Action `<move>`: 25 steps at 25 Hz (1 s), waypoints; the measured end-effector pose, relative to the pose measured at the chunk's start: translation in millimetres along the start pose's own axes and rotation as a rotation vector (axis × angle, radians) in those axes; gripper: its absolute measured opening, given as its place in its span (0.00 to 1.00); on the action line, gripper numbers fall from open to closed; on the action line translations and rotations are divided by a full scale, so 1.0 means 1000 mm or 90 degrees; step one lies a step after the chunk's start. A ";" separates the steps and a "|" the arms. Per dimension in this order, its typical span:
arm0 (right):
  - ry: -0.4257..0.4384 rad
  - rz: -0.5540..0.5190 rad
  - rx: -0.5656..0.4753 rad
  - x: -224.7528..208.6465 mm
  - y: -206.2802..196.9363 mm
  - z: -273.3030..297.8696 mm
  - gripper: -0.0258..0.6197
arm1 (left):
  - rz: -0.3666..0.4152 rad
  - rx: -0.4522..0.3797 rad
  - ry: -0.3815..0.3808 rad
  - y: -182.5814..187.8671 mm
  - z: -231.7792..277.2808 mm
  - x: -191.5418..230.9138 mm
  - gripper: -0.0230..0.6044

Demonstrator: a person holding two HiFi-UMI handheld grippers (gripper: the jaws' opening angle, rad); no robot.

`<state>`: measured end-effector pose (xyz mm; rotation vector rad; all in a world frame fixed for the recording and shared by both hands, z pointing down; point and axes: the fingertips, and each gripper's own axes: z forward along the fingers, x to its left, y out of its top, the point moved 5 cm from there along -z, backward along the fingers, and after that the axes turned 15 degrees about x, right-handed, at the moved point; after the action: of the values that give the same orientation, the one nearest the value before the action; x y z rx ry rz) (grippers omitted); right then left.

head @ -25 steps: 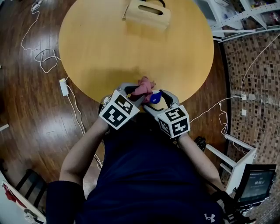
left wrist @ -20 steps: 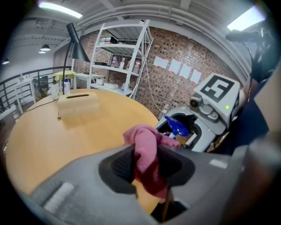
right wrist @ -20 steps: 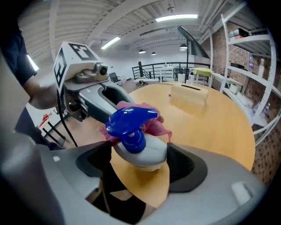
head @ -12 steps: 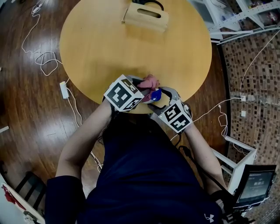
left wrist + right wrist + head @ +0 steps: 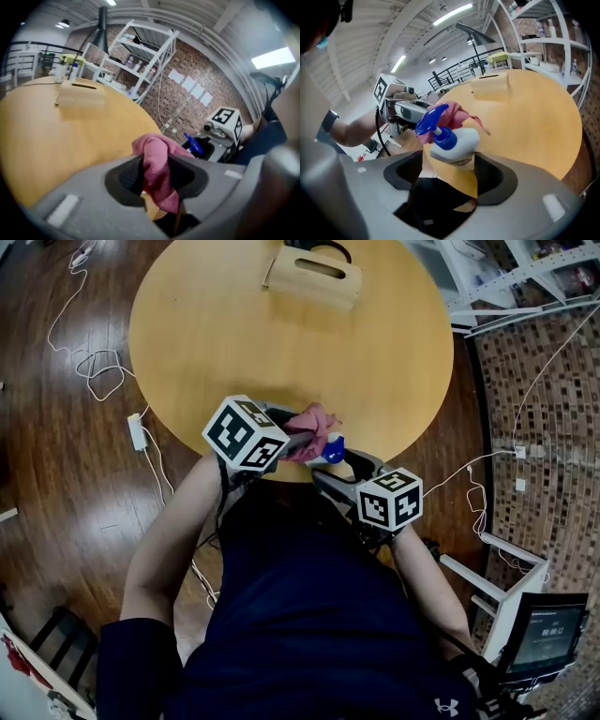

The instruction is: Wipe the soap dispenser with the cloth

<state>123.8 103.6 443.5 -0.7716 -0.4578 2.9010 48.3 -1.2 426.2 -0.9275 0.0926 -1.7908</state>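
wiping grip, cloth on dispenser at near table edge

since a second ago both my claws have rolled and shifted up over the table rim in the head view; the left marker cube has slid up and left, and the cloth now sits on the pump side of the dispenser. right jaws have just been opening a touch, with the dispenser between them.

nearest: my dark shirt (image 5: 309, 615) and both forearms. my right gripper (image 5: 450, 174) is clamped on the soap dispenser (image 5: 458, 146), pads on either side of the white body, blue pump head (image 5: 433, 123) pointing away and left in the right gripper view. the bottle is held off the surface, tilted, at the near edge of the round table (image 5: 234, 343).

my left gripper (image 5: 158, 180) is closed on the pink cloth (image 5: 157, 161); a bunch sticks out past the jaws and a tail hangs below. the cloth lies against the pump and shoulder of the dispenser, between the two claws.

farther out, a wooden box (image 5: 314, 273) with a slot stands at the far table edge. a white cable (image 5: 94, 367) loops on the wood floor to the left. a white shelf (image 5: 140, 51) stands by the brick wall.
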 end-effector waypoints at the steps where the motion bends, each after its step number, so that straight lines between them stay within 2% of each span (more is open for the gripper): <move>1: -0.007 0.003 0.003 0.001 -0.001 0.005 0.58 | 0.015 0.028 -0.001 -0.001 0.008 -0.004 0.24; 5: -0.078 -0.016 0.017 -0.004 0.010 0.013 0.67 | 0.001 0.036 -0.030 -0.005 0.028 -0.023 0.24; 6: -0.084 -0.026 0.028 -0.006 0.012 0.014 0.72 | 0.005 0.034 -0.028 -0.006 0.032 -0.028 0.24; 8: -0.102 -0.074 0.053 -0.012 0.014 0.015 0.72 | 0.012 0.025 -0.012 -0.007 0.036 -0.031 0.24; 10: -0.139 -0.137 0.081 -0.018 0.009 0.013 0.67 | 0.002 0.006 0.022 -0.002 0.035 -0.022 0.24; 11: -0.155 -0.163 0.095 -0.019 0.006 0.013 0.59 | -0.004 0.000 0.056 0.002 0.033 -0.014 0.24; 13: -0.162 -0.177 0.111 -0.015 0.000 0.017 0.55 | 0.001 0.009 0.130 0.005 0.031 0.003 0.24; 14: -0.159 -0.170 0.110 -0.014 -0.002 0.020 0.55 | 0.008 0.016 0.143 0.005 0.031 0.006 0.24; 17: -0.153 -0.165 0.104 -0.014 -0.002 0.024 0.55 | 0.024 -0.014 0.127 0.010 0.020 0.003 0.24; 19: -0.142 -0.191 0.105 -0.013 0.001 0.024 0.55 | 0.029 -0.039 0.094 0.016 0.005 -0.002 0.24; 22: -0.113 -0.242 0.111 -0.014 0.002 0.022 0.55 | 0.066 0.022 0.012 0.010 0.011 -0.020 0.24; 23: -0.105 -0.260 0.114 -0.016 0.002 0.022 0.54 | 0.082 0.037 0.011 0.008 0.016 -0.024 0.24; 25: -0.096 -0.297 0.125 -0.017 0.003 0.022 0.54 | 0.098 0.038 0.046 0.011 0.021 -0.021 0.24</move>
<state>127.1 91.8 469.0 -0.3593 -0.3082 2.5212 72.5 19.1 423.7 -0.7932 0.1518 -1.6756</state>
